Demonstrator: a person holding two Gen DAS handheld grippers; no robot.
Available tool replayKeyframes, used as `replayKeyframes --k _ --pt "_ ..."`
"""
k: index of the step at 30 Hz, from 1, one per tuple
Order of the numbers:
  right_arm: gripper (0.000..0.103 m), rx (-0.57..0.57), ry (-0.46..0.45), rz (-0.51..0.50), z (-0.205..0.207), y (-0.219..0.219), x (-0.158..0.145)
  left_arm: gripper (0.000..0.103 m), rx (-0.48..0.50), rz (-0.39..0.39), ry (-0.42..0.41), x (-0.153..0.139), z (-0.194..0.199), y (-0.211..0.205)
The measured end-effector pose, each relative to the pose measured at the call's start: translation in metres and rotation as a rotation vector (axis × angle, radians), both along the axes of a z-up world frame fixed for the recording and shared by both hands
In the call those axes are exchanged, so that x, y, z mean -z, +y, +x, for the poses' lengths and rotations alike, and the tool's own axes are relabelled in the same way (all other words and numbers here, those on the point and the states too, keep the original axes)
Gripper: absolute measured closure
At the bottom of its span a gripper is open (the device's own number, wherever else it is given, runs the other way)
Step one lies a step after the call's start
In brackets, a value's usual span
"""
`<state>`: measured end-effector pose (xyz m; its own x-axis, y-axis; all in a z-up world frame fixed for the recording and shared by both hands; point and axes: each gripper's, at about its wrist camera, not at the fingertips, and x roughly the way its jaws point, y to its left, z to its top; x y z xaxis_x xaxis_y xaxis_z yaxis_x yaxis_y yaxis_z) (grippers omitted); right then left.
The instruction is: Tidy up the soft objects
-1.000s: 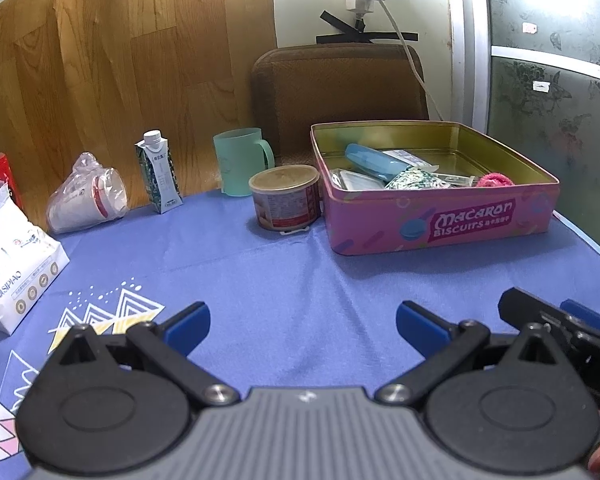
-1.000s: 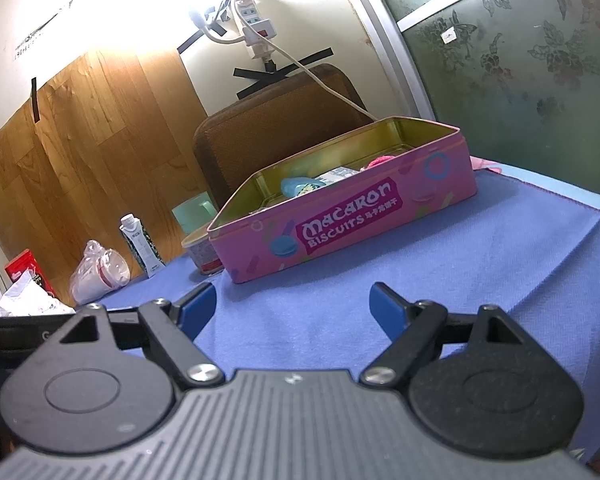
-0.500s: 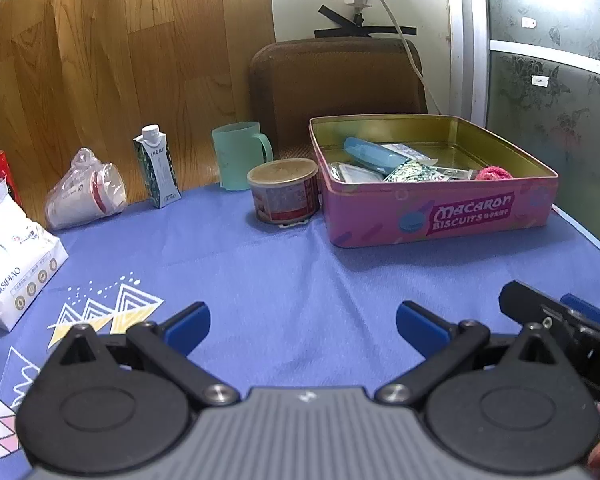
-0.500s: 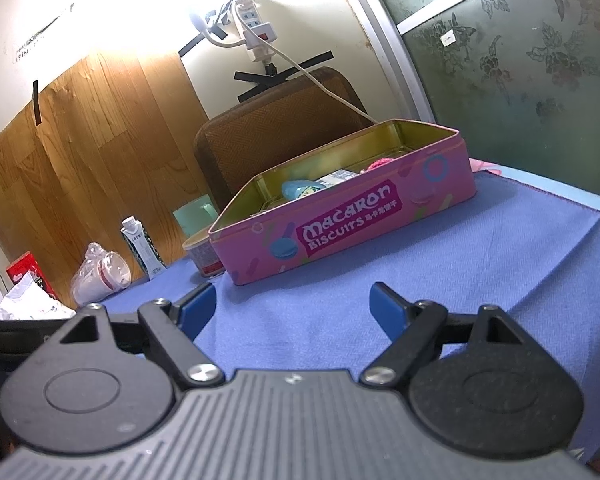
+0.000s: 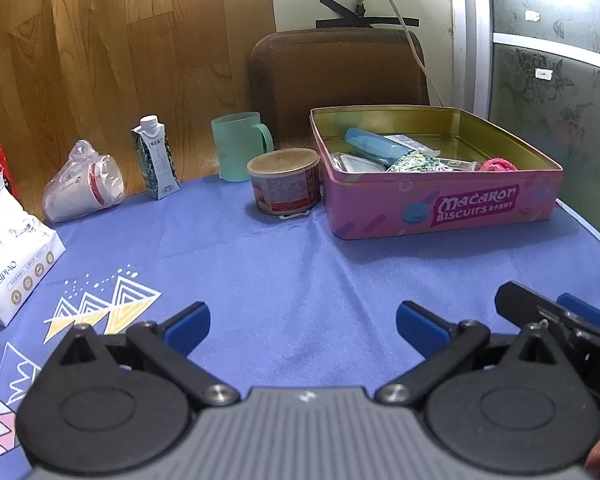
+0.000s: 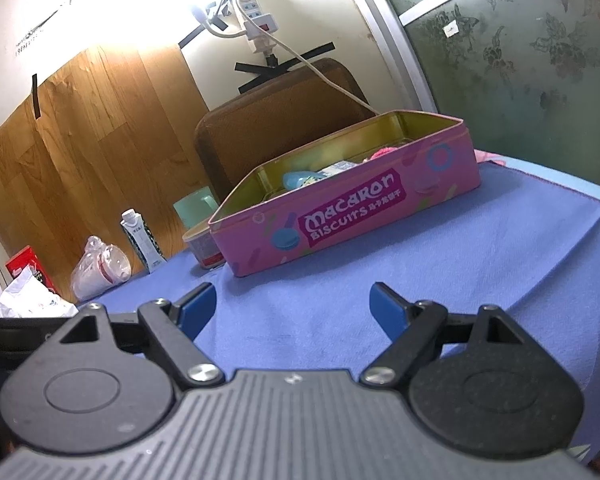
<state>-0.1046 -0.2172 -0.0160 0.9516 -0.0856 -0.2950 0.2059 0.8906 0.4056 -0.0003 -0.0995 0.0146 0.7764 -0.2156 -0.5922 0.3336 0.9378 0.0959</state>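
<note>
Pink tin (image 5: 440, 216): macaron-biscuit box, lid off, gold inside, on the blue cloth at far right of worktop (image 5: 292, 280); long side faces the grippers.
Contents (task's things): blue soft pouch (image 5: 374, 146) at back left, long axis running left-back to right-front; patterned green-white packet (image 5: 414, 163) just right of it; pink scrunchie (image 5: 499, 166) against front wall, right end; flat clear sachets underneath, too jumbled to sort out.
Stray item: bit of pink fabric (image 6: 488, 156) showing behind the tin's right end in right wrist view (poss. soft, can't tell what).
Left gripper (image 5: 302, 326): jaws wide, nothing between, low over bare cloth; tin lies ahead and to its right.
Right gripper (image 6: 292, 304): jaws wide, empty, pointing nearly level; tin dead ahead, slightly right, long wall across its line.
Nearer hand: right, by my read (tin fills more of its view and sits straighter ahead); scrunchie at the tin's right end suits it best.
Non-task clutter, left of tin: red-label tub (image 5: 284, 182) touching or nearly touching tin wall; mint mug (image 5: 238, 146) behind it; small carton (image 5: 156, 158); bagged cups (image 5: 84, 186); white tissue pack (image 5: 10, 248) at far left.
Approach note: items sit below the rim, so a gripper prob. needs to come over the front wall and tip down, not straight in.
</note>
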Motion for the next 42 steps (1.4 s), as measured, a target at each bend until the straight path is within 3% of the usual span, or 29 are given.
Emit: replayKeyframes --k 42 --pt "0.017 0.02 -0.022 -0.007 -0.0021 -0.0011 0.0019 0.0 0.005 0.02 0.028 0.0062 0.0026 -0.0073"
